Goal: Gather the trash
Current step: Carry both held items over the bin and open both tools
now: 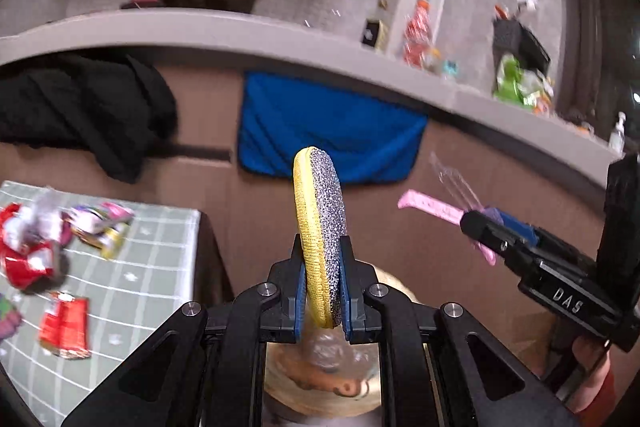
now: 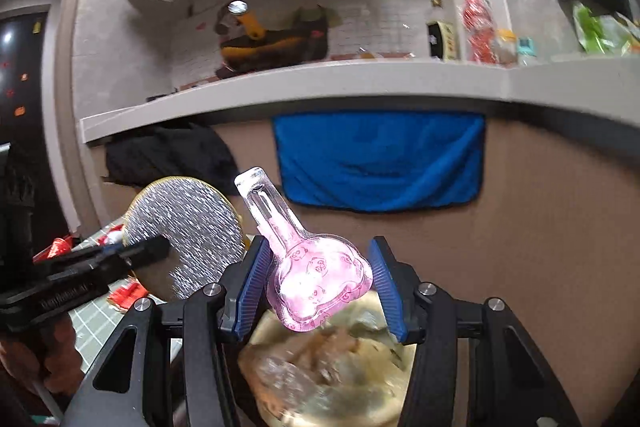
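My left gripper (image 1: 322,247) is shut on a round scouring pad (image 1: 320,227) with a yellow rim and a silver face, held upright on edge. My right gripper (image 2: 319,243) is shut on a pink and clear plastic blister pack (image 2: 316,283), whose clear neck points up and to the left. Each gripper shows in the other's view: the right gripper (image 1: 480,223) with the pink pack (image 1: 432,209), the left gripper (image 2: 148,249) with the pad (image 2: 192,223). Below both sits a round tan bin (image 2: 256,359) holding blurred trash. Red wrappers (image 1: 64,323) lie on the grid-cloth table (image 1: 152,267).
A grey counter (image 1: 240,35) runs across ahead, and a blue cloth (image 1: 328,131) and a black garment (image 1: 80,107) hang from it. Bottles and bags (image 1: 516,83) crowd its right end. A person's hand (image 1: 592,367) grips the right tool.
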A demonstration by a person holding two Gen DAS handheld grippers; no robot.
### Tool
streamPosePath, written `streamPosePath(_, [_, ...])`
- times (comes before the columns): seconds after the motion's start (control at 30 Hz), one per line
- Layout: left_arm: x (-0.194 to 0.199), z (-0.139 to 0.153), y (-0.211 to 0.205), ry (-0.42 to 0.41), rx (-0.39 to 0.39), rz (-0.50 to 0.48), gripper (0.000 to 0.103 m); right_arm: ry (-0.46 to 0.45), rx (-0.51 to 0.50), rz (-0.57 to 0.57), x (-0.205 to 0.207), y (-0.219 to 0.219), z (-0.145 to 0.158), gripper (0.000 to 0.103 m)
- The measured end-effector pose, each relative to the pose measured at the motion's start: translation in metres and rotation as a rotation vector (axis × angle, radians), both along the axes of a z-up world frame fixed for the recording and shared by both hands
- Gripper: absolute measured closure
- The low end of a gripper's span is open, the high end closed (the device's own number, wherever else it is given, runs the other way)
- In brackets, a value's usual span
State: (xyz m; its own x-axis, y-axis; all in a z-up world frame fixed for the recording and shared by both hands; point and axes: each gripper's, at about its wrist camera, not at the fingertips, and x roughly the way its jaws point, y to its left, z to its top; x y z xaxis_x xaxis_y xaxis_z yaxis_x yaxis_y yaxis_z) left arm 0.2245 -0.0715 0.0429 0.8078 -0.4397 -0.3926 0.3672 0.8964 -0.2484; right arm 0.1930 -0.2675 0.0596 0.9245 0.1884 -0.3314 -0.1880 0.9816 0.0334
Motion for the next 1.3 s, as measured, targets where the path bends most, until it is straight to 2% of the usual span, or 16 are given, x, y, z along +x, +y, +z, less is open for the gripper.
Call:
streamPosePath(0.13, [0.012,-0.024,-0.026,0.052,0.052,-0.022,0.089,0.046,0.045,-0.026,0.008,-0.023,-0.019,0.054])
streamPosePath(0.27, [0.018,-0.044,-0.033,0.090,0.082,-0.026,0.089,0.098,0.089,-0.039,0.017,-0.039,-0.039,0.054])
streamPosePath(0.57, [0.029,-0.066,-0.040,0.134,0.120,-0.031,0.089,0.171,0.133,-0.053,0.037,-0.050,-0.065,0.054])
streamPosePath(1.03, [0.043,-0.086,-0.041,0.206,0.115,-0.045,0.089,0.229,0.120,-0.062,0.053,-0.048,-0.088,0.054])
streamPosePath(1.3, [0.056,-0.095,-0.042,0.251,0.073,-0.078,0.088,0.261,0.118,-0.048,0.066,-0.046,-0.103,0.054])
